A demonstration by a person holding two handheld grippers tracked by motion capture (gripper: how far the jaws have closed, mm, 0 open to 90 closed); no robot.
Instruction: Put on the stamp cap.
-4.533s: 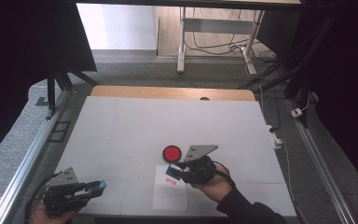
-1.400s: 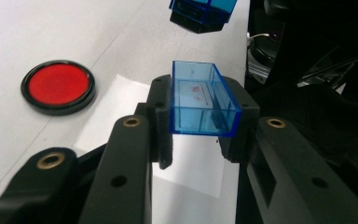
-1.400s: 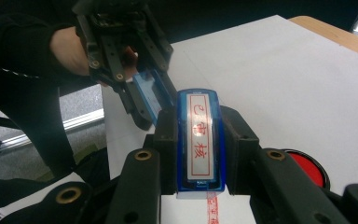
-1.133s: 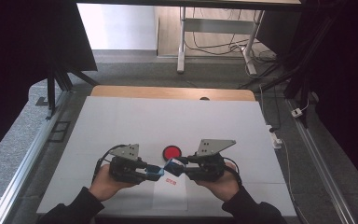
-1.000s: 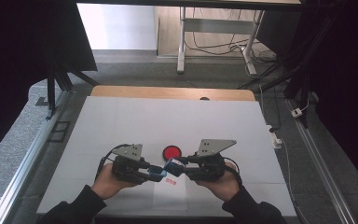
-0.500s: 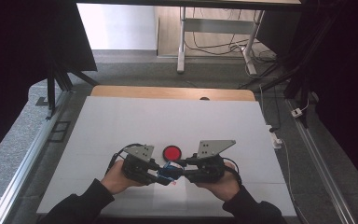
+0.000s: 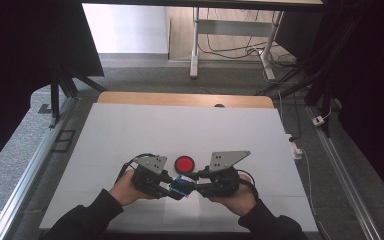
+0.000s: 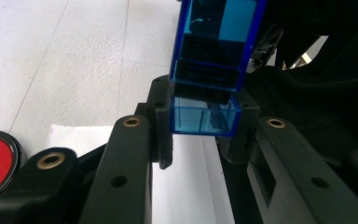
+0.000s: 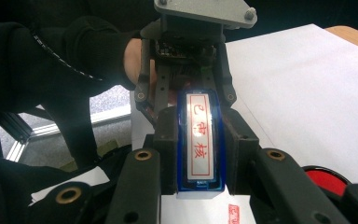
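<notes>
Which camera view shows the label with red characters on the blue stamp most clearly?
The right gripper view: the label faces the camera. The left gripper view shows the blue stamp from its clear side; in the high view it is tiny.

The high view looks forward and down on the desk [image 7: 130,130], while both gripper views face each other closely, sharing the blue stamp [image 8: 212,70].

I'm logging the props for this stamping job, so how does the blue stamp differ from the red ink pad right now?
The blue stamp is a long, clear-blue block with a white label of red characters; the red ink pad is a flat round disc. The stamp is held off the table, clamped by both the left tongs and the right tongs; the pad lies on the white table, untouched. Both sit near the table's front edge.
</notes>
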